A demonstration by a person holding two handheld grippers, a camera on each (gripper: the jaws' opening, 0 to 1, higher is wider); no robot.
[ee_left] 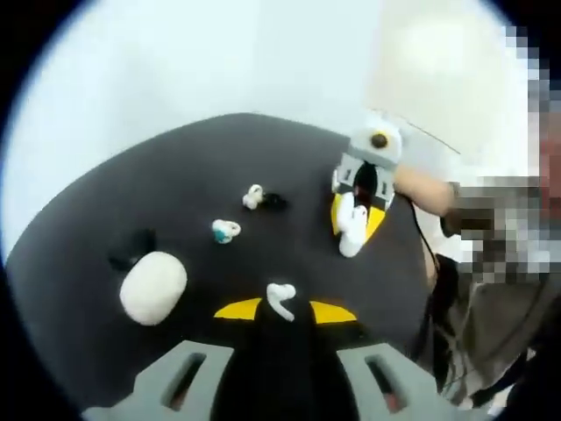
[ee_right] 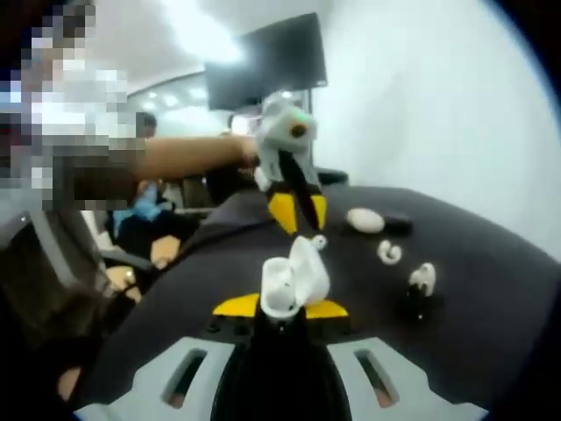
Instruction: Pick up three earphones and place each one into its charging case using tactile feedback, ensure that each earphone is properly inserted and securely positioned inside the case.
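- Two claws are both loaded, which reads as a set-up for mating one part into the other above the bench [ee_left: 175, 167].
- Left claw [ee_left: 282, 309] is closed on a white earphone [ee_left: 280, 300], pinched at the very tips so that most of the bud stands clear of the yellow pads; that leaves the free end exposed for insertion.
- Right claw [ee_right: 282, 309] is clamped on an open white charging case [ee_right: 294, 279], lid tipped back and its mouth facing up, presumably so the well stays reachable from above.
- In the right gripper view the left claw hangs just beyond the case with the earphone [ee_right: 319, 241] at its tips, near the lid but apart from it.
- Lying loose on the dark bench, well apart from both claws: a closed white oval case [ee_left: 152, 286] with a black item [ee_left: 133, 247] beside it, a white-and-teal earphone [ee_left: 225, 231], and a white earphone [ee_left: 253, 196] touching a small black case [ee_left: 273, 202].
- My judgement: the first insertion is not yet made, and the other earphones wait their turn.
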